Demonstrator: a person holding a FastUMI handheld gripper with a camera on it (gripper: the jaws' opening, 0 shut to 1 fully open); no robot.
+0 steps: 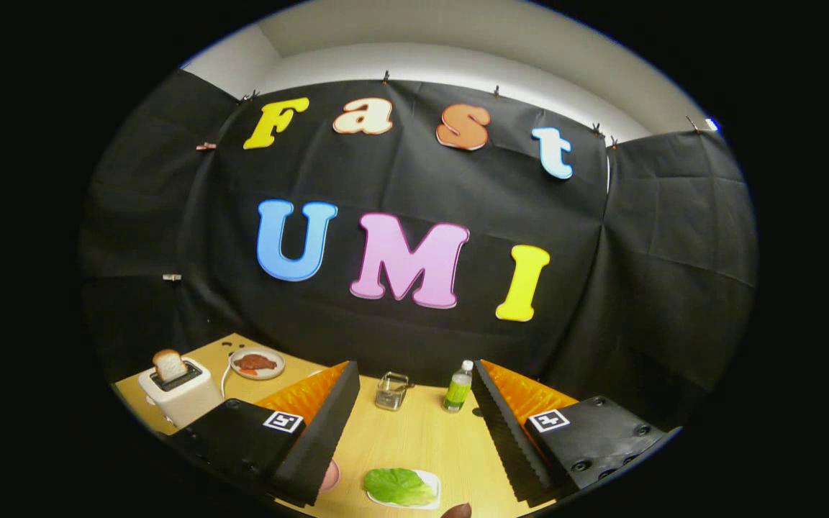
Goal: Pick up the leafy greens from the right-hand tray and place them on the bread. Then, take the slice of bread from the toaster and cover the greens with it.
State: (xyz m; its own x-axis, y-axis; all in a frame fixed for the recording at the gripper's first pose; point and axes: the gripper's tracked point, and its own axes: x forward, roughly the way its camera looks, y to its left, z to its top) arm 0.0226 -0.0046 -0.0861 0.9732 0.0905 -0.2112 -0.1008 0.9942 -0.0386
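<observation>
A pale wooden bench [414,432] stands against black cloth walls under a white ceiling. The gripper [414,432] hangs spread and empty above leafy greens [399,486] on a white tray [430,480]. Off left, the toaster [178,392] holds a bread slice [169,365].

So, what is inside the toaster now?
One bread slice stands in the toaster slot, its top sticking out; its lower part is hidden. The open claw is away from it.

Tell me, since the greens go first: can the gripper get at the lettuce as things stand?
Probably yes: the gripper has its fingers wide apart, and the lettuce lies between them with nothing on it.
</observation>
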